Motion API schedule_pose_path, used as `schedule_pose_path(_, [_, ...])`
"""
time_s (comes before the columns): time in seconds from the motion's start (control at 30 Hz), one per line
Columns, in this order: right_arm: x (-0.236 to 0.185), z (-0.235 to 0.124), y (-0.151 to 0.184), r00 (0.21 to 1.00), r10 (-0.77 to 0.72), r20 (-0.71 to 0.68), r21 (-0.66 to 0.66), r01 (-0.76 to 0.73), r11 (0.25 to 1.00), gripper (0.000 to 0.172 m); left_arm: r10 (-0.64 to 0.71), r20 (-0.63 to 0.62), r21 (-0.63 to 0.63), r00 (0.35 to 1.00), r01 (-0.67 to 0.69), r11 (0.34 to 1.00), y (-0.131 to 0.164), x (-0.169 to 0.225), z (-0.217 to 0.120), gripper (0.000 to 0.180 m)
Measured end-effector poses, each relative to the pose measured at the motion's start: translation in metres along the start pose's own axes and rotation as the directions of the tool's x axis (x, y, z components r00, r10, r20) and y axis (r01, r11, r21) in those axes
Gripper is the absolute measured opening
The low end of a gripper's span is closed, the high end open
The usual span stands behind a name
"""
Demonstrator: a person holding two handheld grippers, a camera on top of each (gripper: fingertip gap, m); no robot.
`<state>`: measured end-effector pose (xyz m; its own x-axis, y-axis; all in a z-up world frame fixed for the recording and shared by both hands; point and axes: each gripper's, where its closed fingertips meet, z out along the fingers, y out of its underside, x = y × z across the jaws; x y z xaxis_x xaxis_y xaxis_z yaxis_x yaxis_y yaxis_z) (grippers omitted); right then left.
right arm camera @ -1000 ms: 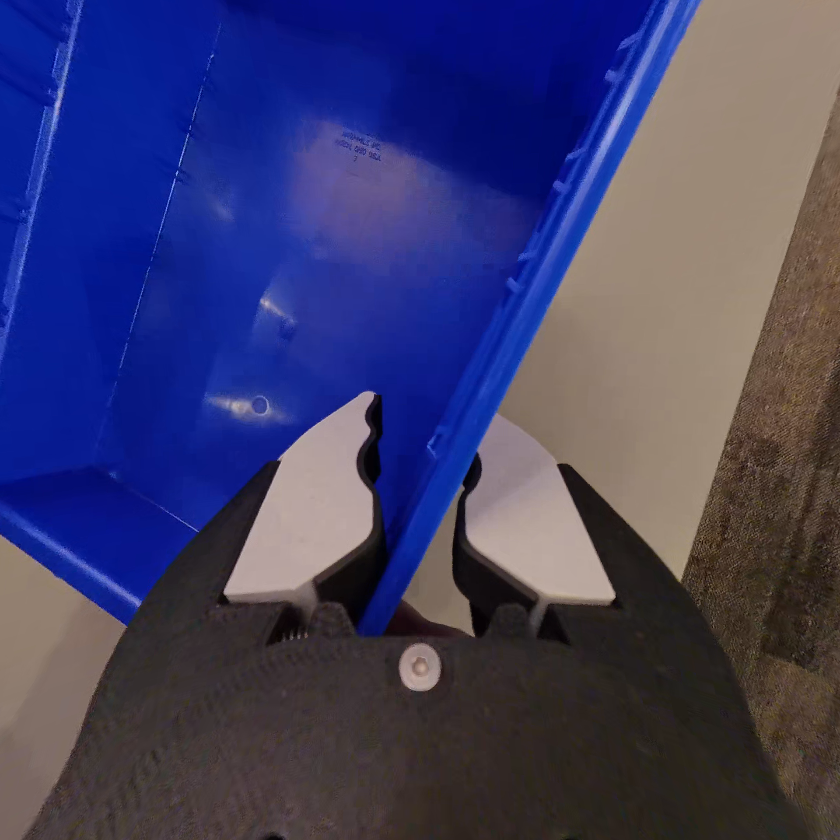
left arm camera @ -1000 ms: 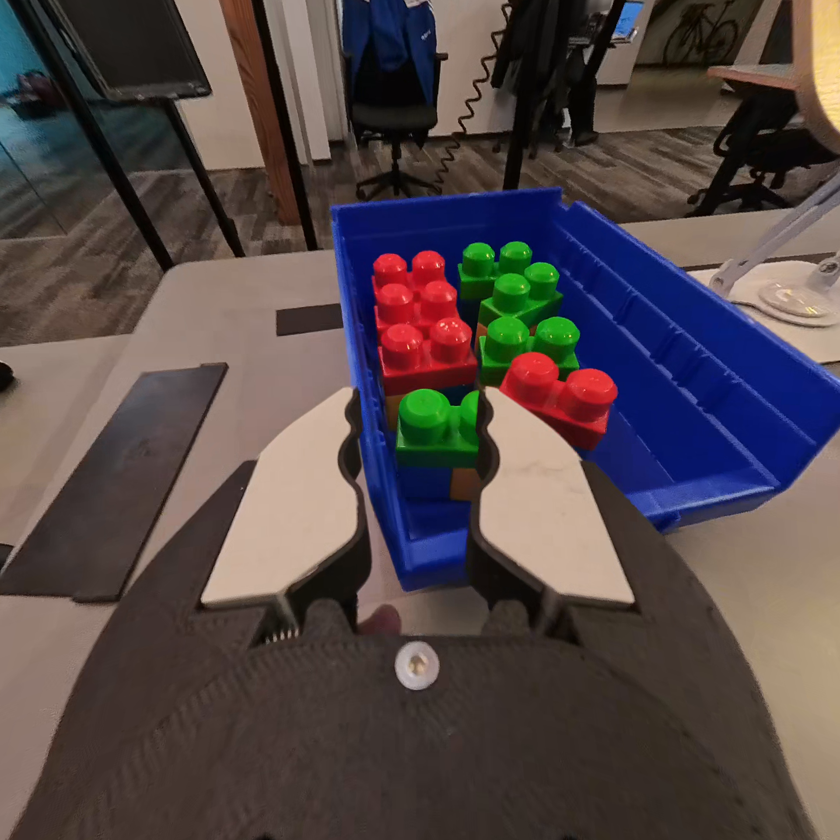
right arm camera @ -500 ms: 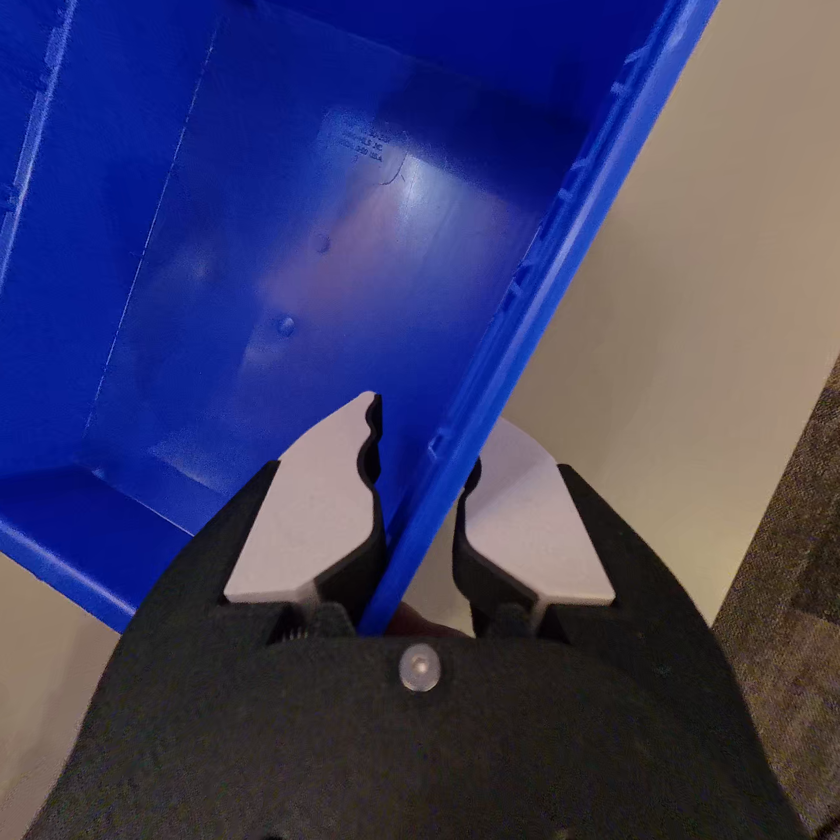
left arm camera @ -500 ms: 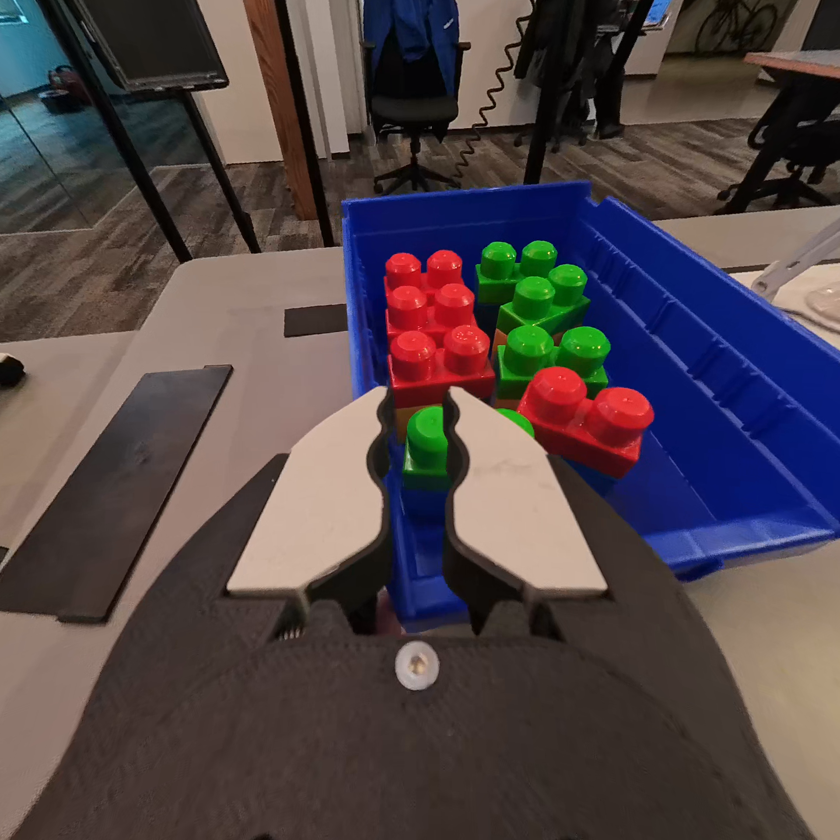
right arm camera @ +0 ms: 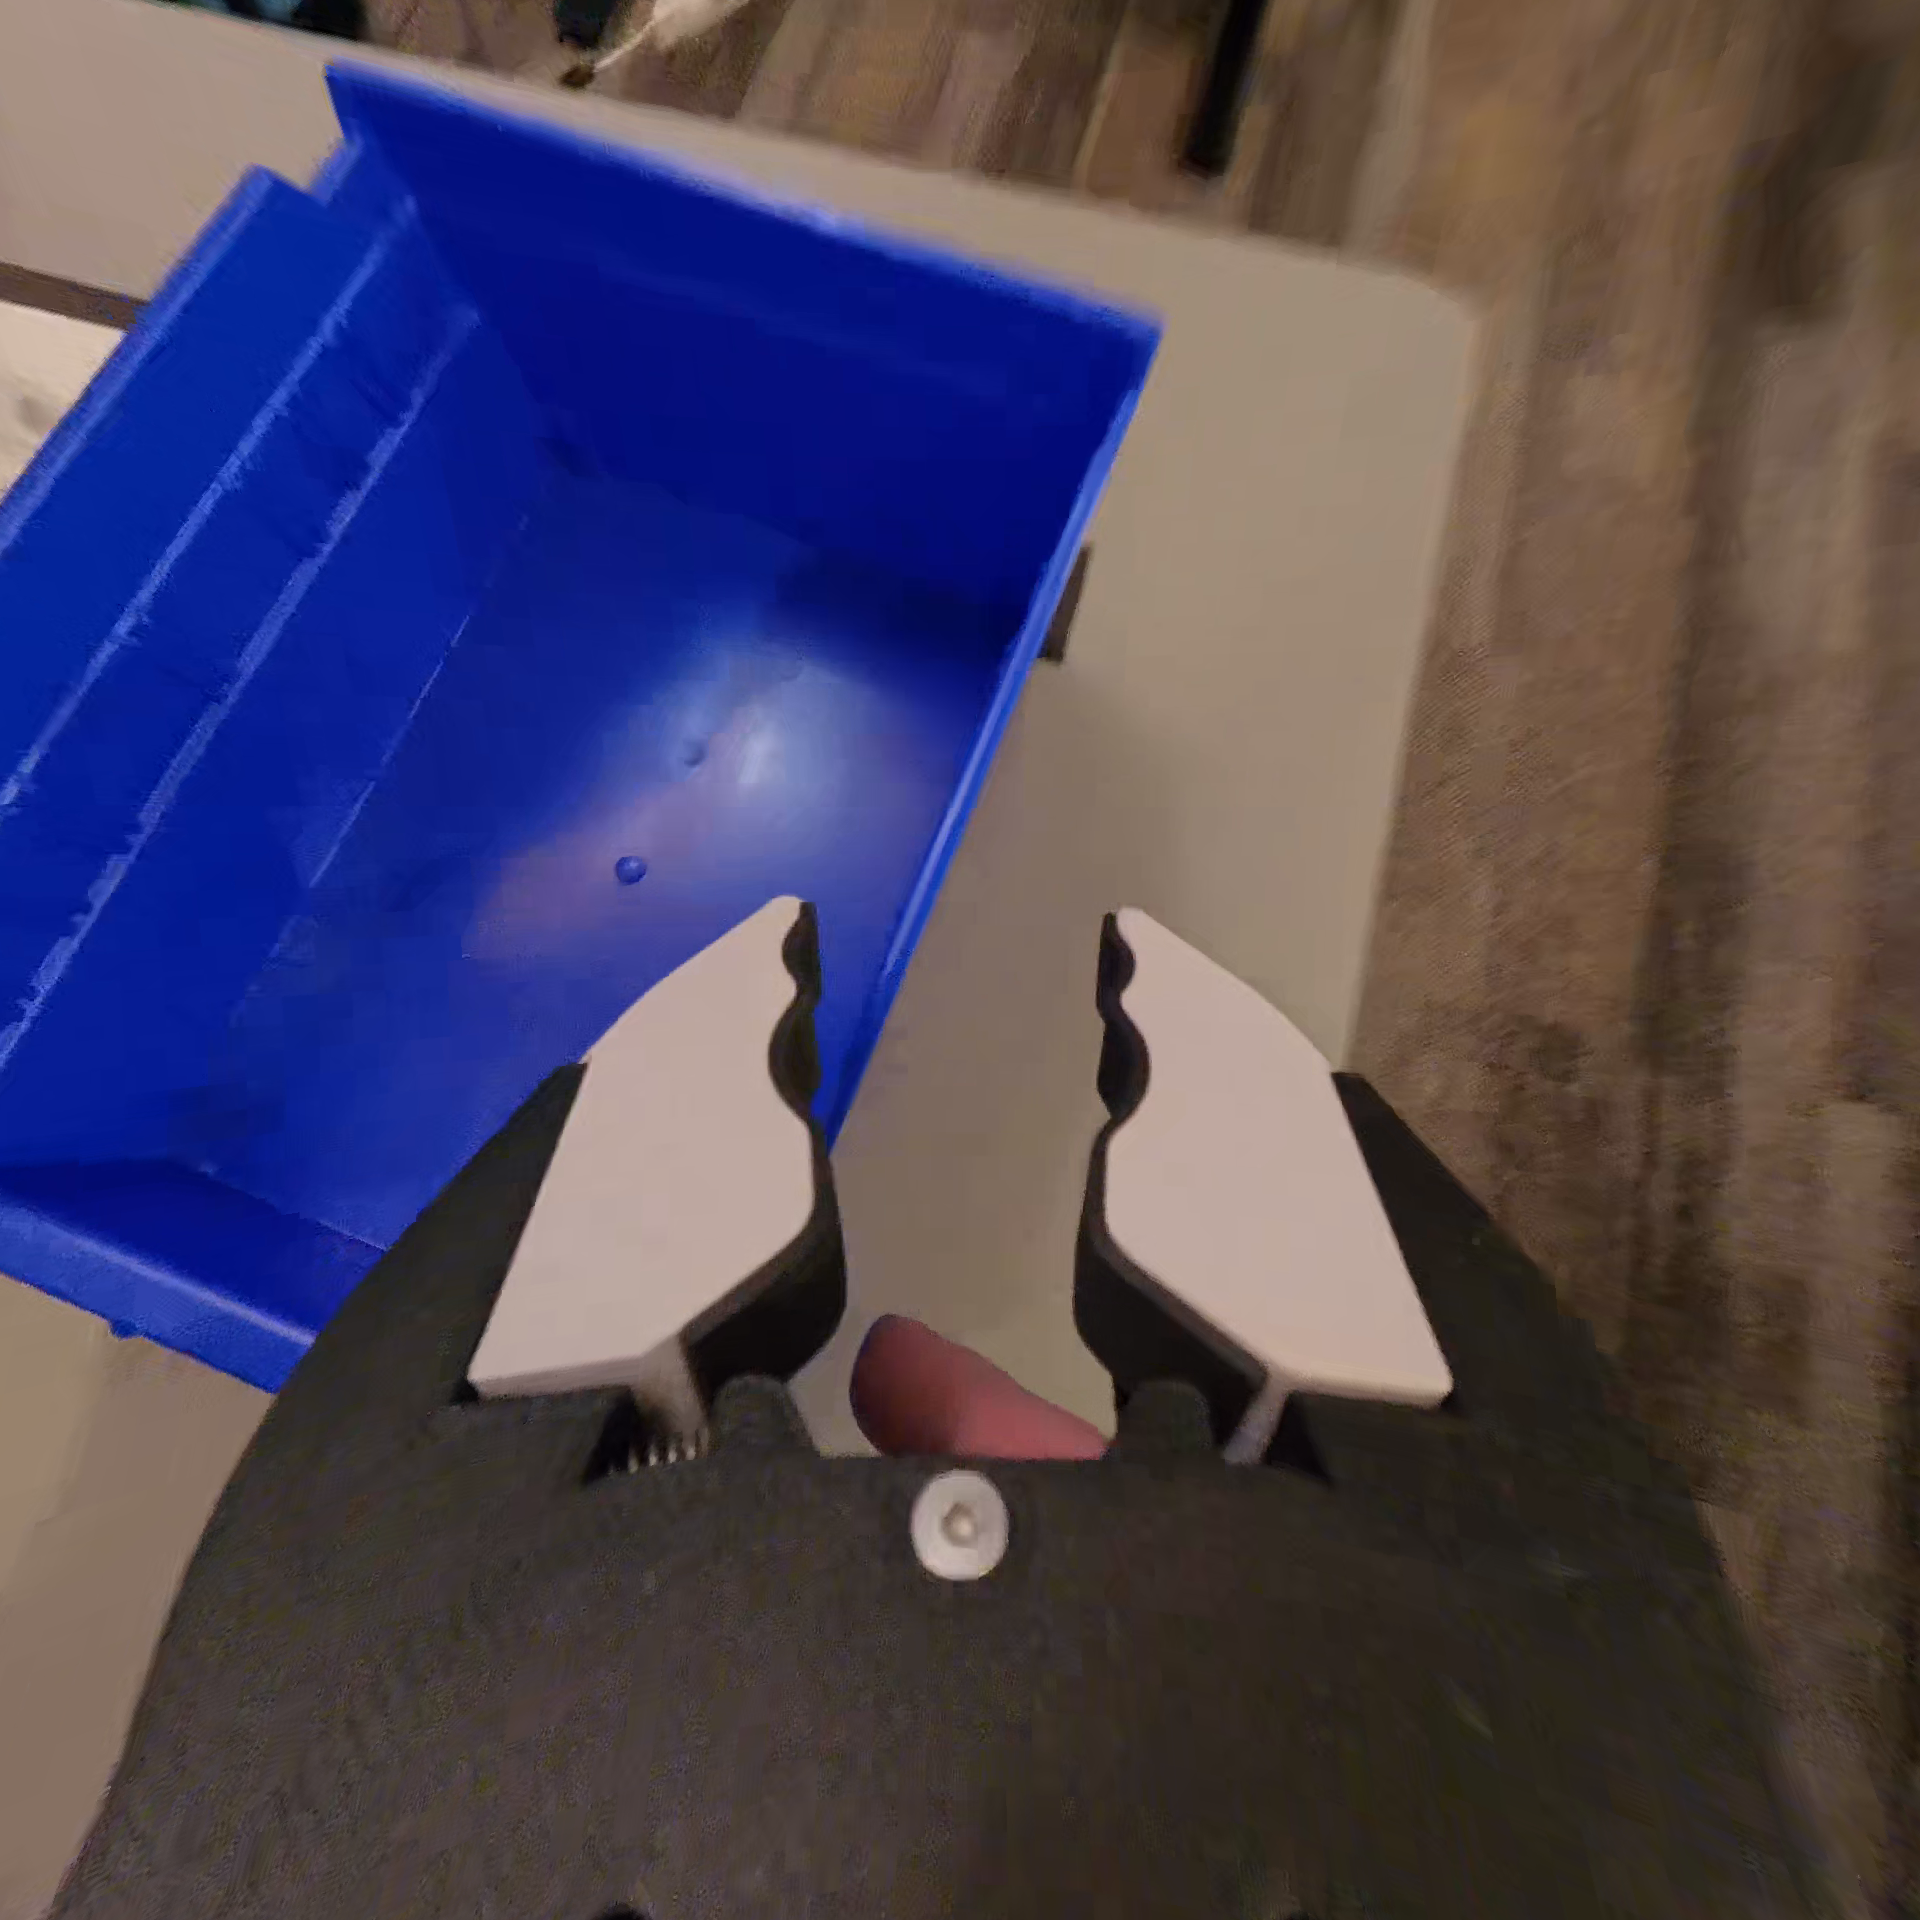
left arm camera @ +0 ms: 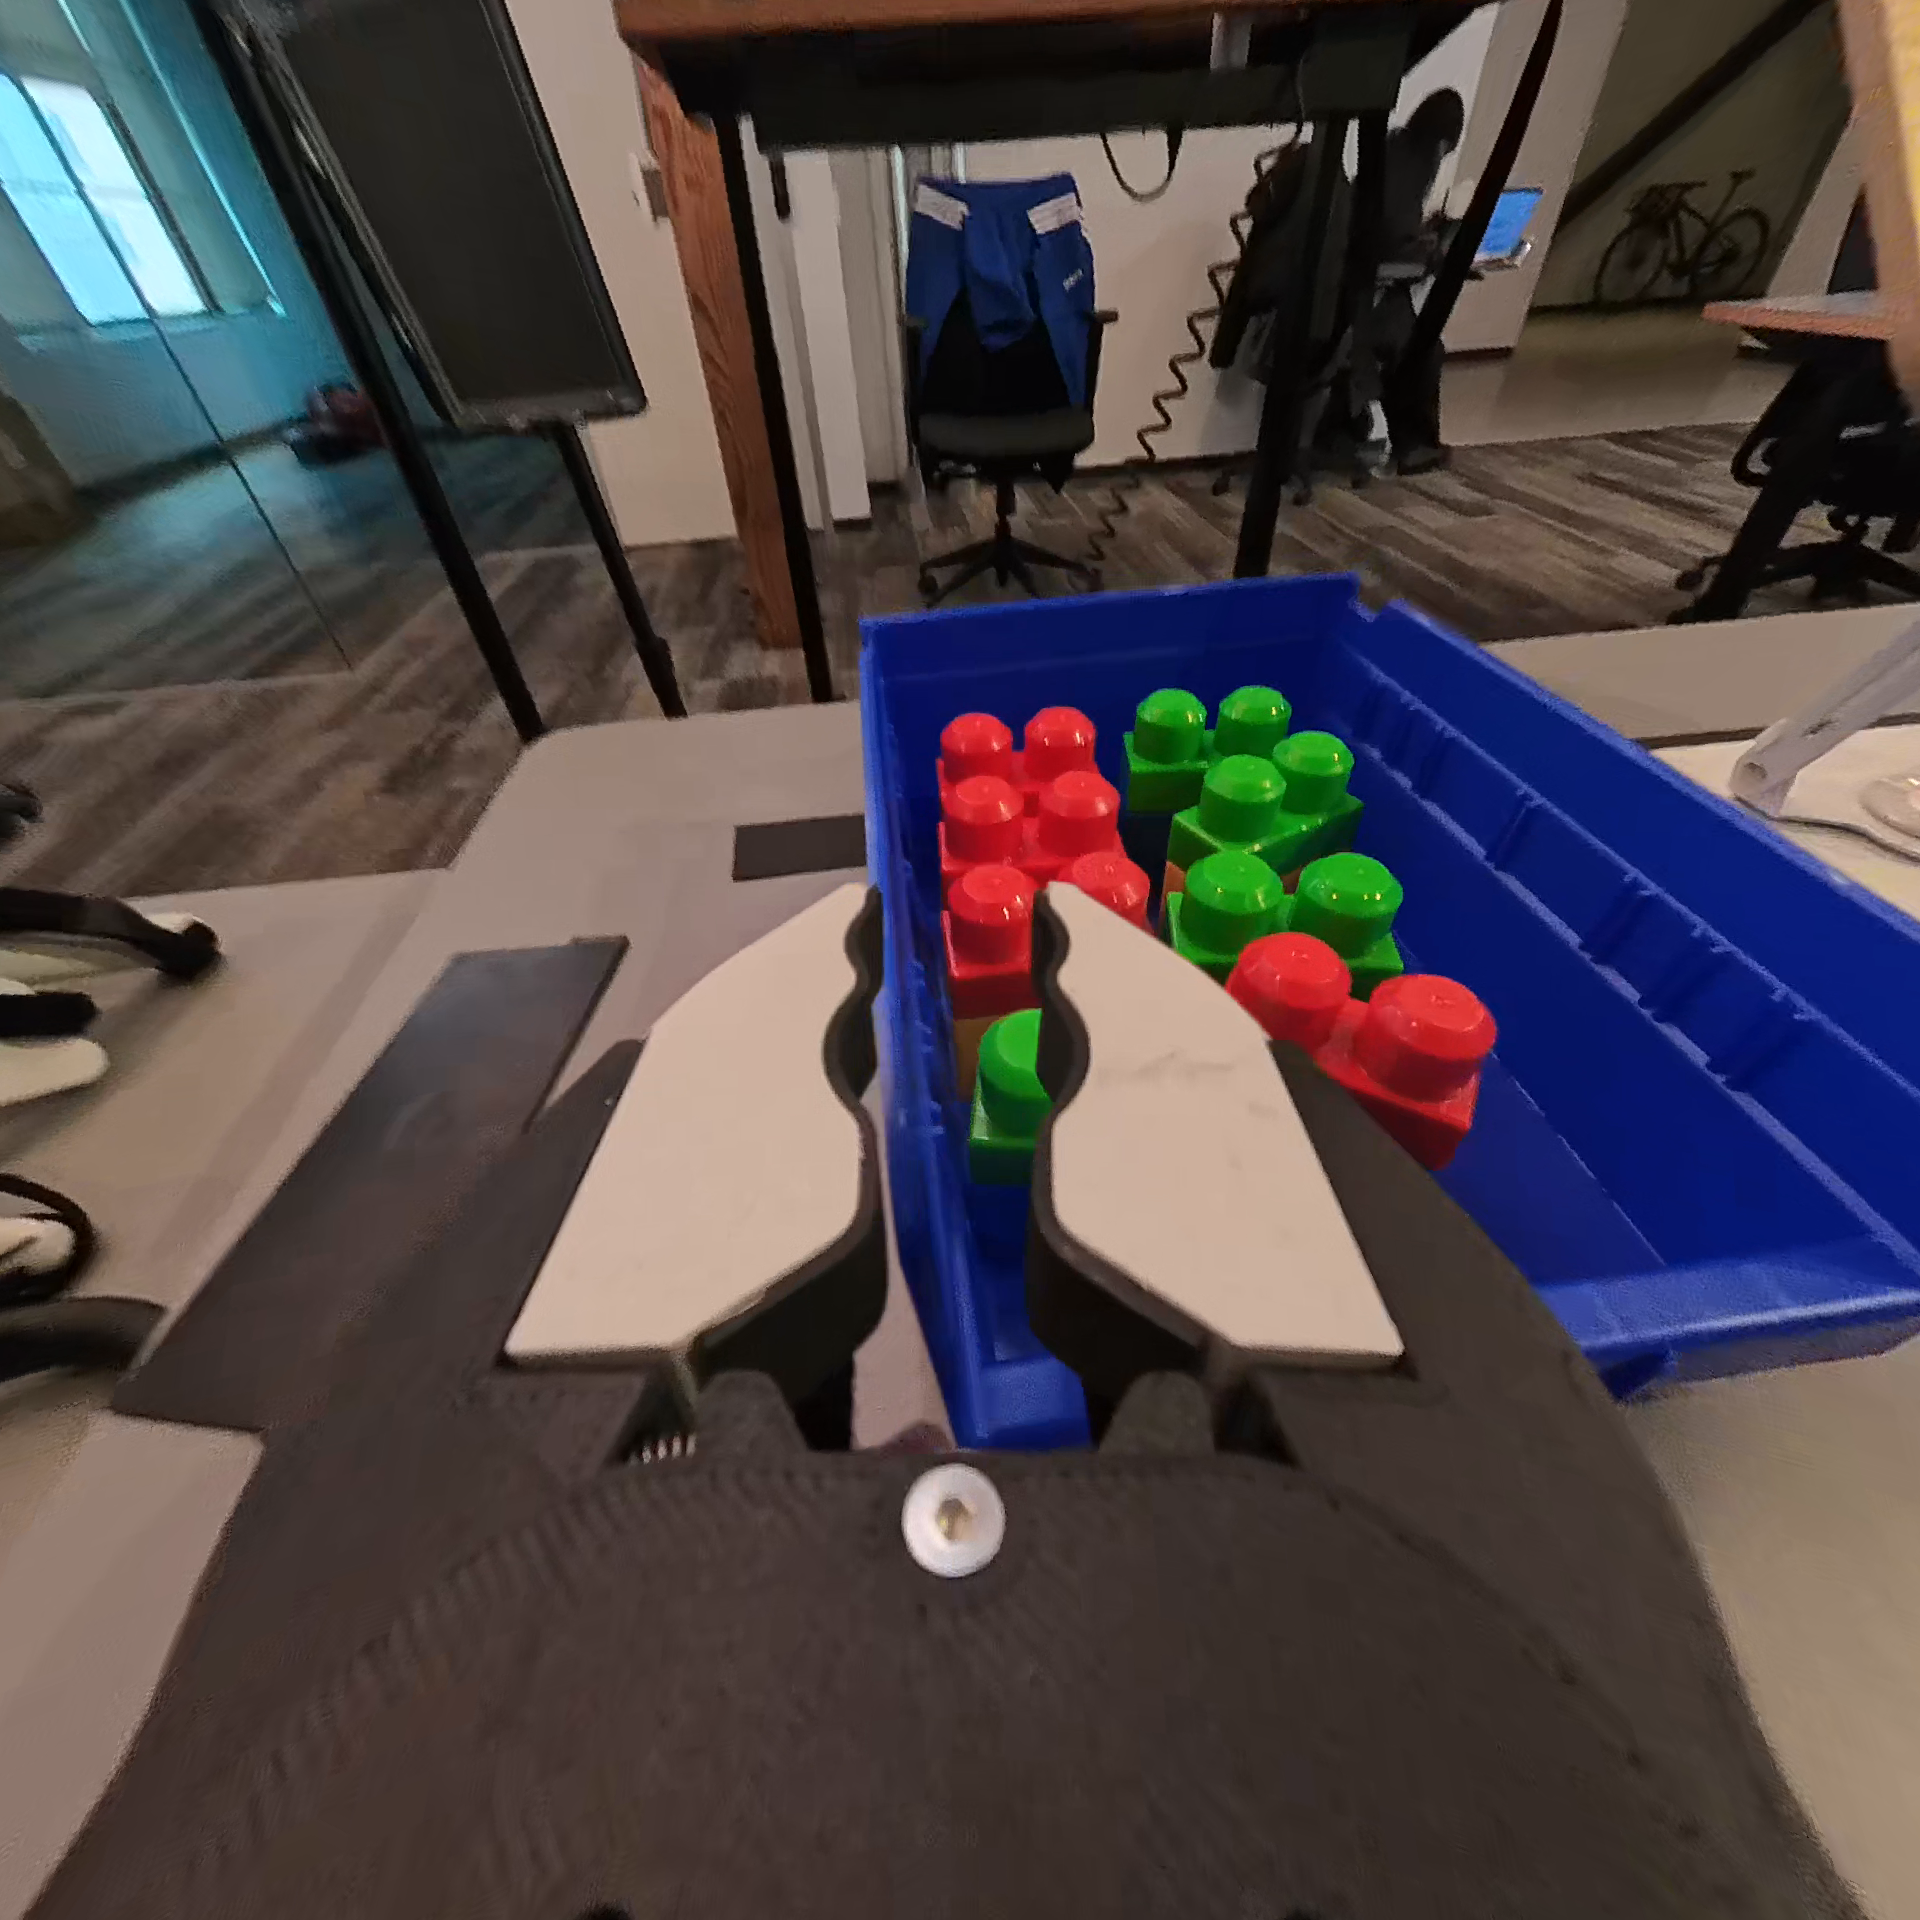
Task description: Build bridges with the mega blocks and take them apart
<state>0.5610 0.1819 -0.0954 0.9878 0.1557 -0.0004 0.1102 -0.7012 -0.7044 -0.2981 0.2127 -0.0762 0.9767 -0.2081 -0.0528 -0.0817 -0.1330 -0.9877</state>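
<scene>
A blue bin (left arm camera: pixel 1558 831) holds stacked red blocks (left arm camera: pixel 1023 800) and green blocks (left arm camera: pixel 1247 800), and a loose red block (left arm camera: pixel 1371 1039) lies at its front. My left gripper (left arm camera: pixel 956 899) straddles the bin's left wall, one finger outside and one inside. The inside finger (left arm camera: pixel 1174 1122) stands off the wall, with a green block (left arm camera: pixel 1008 1081) showing in the space between; the gripper is open. In the right wrist view a blue bin (right arm camera: pixel 779 343) shows no blocks. My right gripper (right arm camera: pixel 956 914) is open and empty, just off that bin's right wall.
A long black strip (left arm camera: pixel 416 1122) and a small black patch (left arm camera: pixel 795 847) lie on the grey table left of the bin. A white lamp base (left arm camera: pixel 1829 769) stands at the right. The table edge and carpet (right arm camera: pixel 1662 831) lie right of the empty bin. Across from one pair of fingers to the other is roughly 85 centimeters.
My right gripper opened and drew back from the empty bin's wall it had straddled. My left gripper narrowed over the other bin's left wall, then widened slightly and tilted up; that bin stayed put.
</scene>
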Motion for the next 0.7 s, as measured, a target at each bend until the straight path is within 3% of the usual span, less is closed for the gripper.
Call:
schedule_pose_path(0.17, [-0.013, -0.079, -0.034, 0.977, -0.123, -0.174, 0.215, 0.160, 0.964, 0.040, 0.069, 0.010, 0.074, 0.998, -0.069, 0.995, -0.025, 0.005, -0.020, 0.034])
schedule_pose_path(0.33, [-0.101, -0.128, -0.049, 0.938, -0.306, -0.159, 0.376, 0.345, 0.860, 0.026, 0.112, -0.054, 0.035, 0.992, -0.110, 0.993, -0.030, 0.025, -0.031, 0.041])
schedule_pose_path(0.5, [-0.226, -0.117, -0.033, 0.867, -0.498, 0.028, 0.496, 0.421, 0.760, 0.006, 0.251, -0.127, 0.007, 0.960, -0.252, 0.968, -0.029, 0.051, -0.042, 0.039])
schedule_pose_path(0.63, [-0.329, -0.088, 0.000, 0.768, -0.563, 0.305, 0.537, 0.349, 0.768, 0.000, 0.387, -0.242, -0.012, 0.890, -0.401, 0.916, -0.013, 0.072, -0.047, 0.034])
schedule_pose_path(0.7, [-0.366, -0.067, 0.020, 0.715, -0.591, 0.373, 0.527, 0.361, 0.769, 0.000, 0.467, -0.251, -0.036, 0.848, -0.490, 0.871, -0.005, 0.072, -0.047, 0.034])
